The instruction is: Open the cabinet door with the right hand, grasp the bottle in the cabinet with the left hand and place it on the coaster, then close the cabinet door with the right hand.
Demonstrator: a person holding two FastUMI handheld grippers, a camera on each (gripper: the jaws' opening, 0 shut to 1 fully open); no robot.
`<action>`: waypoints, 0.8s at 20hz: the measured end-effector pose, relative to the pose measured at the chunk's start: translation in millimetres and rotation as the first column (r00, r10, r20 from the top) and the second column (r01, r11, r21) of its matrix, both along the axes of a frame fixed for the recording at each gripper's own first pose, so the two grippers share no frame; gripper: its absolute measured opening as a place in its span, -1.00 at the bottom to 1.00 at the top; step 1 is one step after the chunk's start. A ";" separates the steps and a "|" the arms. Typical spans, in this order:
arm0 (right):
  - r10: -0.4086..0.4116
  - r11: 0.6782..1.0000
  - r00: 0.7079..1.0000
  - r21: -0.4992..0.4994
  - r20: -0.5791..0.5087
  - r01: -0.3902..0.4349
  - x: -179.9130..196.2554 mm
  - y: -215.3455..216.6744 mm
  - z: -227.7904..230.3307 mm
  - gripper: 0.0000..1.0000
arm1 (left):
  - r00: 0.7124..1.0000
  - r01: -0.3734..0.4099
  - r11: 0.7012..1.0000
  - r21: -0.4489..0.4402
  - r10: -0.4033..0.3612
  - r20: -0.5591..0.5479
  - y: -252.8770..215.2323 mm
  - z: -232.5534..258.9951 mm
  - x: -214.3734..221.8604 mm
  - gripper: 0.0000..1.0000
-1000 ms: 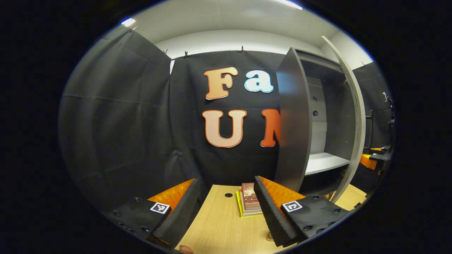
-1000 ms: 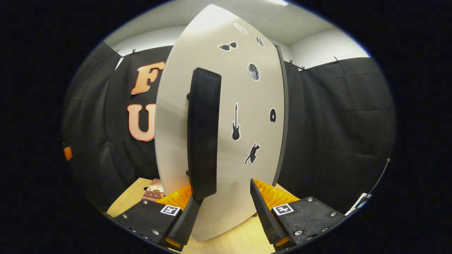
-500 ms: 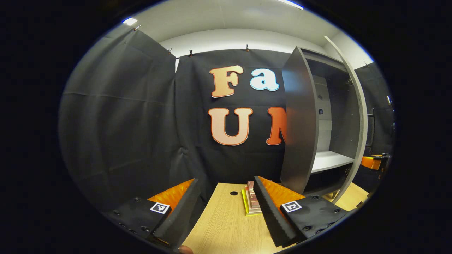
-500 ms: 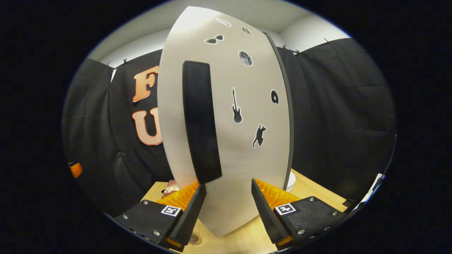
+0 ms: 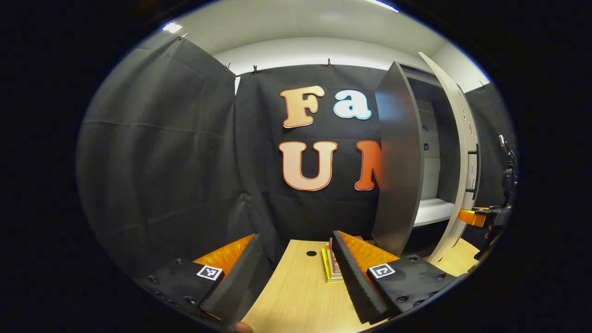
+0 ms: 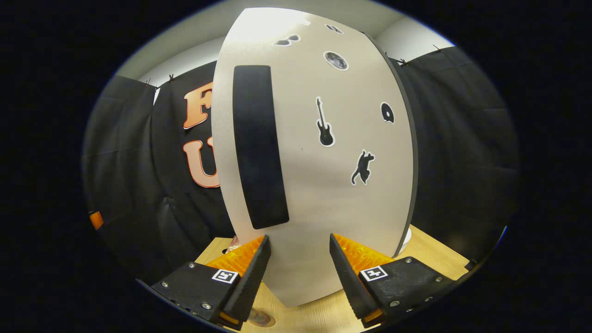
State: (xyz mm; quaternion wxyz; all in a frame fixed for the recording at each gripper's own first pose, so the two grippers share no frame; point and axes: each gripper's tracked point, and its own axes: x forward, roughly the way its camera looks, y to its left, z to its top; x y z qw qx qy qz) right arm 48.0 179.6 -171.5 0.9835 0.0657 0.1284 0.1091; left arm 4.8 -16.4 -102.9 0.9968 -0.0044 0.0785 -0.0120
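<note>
The right gripper (image 6: 296, 259) faces the cabinet door (image 6: 319, 162) with jaws released just below its black handle (image 6: 259, 148), likely to push it closed. The left gripper (image 5: 296, 273) hangs empty, jaws apart, over the surface (image 5: 296, 296); I can't spot the bottle

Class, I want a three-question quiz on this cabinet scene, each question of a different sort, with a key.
1. True or false: the cabinet door is fully shut.
2. In the left gripper view, what lies on the table between the left hand-held gripper's fingers? A) books B) a plate C) a mug
3. Fill in: the stickers on the door include a cat and a ____.

Key: 1 false, it stands ajar; 2 A, the books; 3 guitar.
</note>
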 end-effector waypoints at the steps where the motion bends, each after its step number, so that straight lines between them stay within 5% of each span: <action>1: 0.003 1.000 1.000 -0.009 0.002 -0.003 4.7 0.6 -1.6 0.61 | 1.000 -0.007 1.000 0.002 0.007 0.001 4.3 0.4 -0.1 0.96; 16: 0.034 0.998 0.999 -0.044 0.019 -0.033 32.2 19.5 -5.0 0.60 | 0.995 -0.102 0.995 0.019 0.102 -0.002 43.2 -0.7 -8.3 0.96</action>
